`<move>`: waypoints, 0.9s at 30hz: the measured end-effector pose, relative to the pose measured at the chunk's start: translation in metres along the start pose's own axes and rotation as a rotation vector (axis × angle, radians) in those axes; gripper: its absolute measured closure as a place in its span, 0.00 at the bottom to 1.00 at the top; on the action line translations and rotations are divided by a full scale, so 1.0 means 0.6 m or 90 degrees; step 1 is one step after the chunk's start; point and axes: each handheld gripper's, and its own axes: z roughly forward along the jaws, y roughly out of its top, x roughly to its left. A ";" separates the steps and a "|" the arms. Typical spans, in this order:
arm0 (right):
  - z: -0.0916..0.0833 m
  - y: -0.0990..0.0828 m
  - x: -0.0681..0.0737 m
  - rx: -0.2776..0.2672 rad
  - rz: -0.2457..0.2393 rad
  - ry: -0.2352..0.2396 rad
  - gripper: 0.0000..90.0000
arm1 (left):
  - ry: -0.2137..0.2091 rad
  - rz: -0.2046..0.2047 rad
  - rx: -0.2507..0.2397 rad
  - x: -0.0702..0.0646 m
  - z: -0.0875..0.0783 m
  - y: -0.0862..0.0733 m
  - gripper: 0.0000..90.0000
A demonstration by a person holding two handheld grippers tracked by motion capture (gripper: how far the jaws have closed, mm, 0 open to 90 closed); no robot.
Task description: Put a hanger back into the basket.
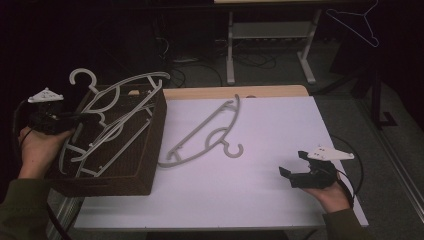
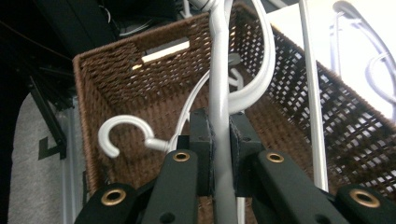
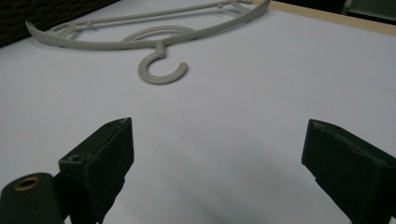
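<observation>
The basket (image 1: 145, 150) hides the low parts of the hangers (image 1: 115, 120) inside it. They cross over each other, so I cannot tell how many there are. In the left gripper view, the hanger bar (image 2: 219, 93) runs off the top and bottom edges, and the left gripper (image 2: 219, 154) pads cover the bit they squeeze. The basket's near wall is cut off there too. In the right gripper view, the table hanger (image 3: 154, 39) is cut off at the top, and the right gripper (image 3: 219, 158) jaws are cut off at the bottom. The room behind the table (image 1: 270, 195) is too dark to make out.
</observation>
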 end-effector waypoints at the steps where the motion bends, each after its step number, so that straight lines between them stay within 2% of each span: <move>1: 0.000 0.000 0.000 0.001 -0.001 -0.001 0.10 | 0.002 -0.004 0.001 0.003 0.002 -0.002 0.91; 7: -0.002 0.000 -0.002 -0.001 0.001 -0.007 0.10 | 0.010 -0.014 0.007 0.019 0.008 -0.013 0.91; 11: -0.001 0.000 -0.002 0.000 0.000 -0.009 0.10 | 0.019 -0.007 0.017 0.027 0.010 -0.018 0.91; 17: -0.001 -0.001 -0.002 0.000 -0.001 -0.011 0.10 | 0.029 -0.010 0.024 0.034 0.011 -0.025 0.91; 19: 0.000 -0.001 -0.002 0.001 0.002 -0.011 0.10 | 0.033 -0.004 0.038 0.038 0.013 -0.029 0.91; 27: 0.000 -0.001 -0.003 -0.001 0.004 -0.012 0.10 | 0.037 0.000 0.062 0.041 0.026 -0.039 0.91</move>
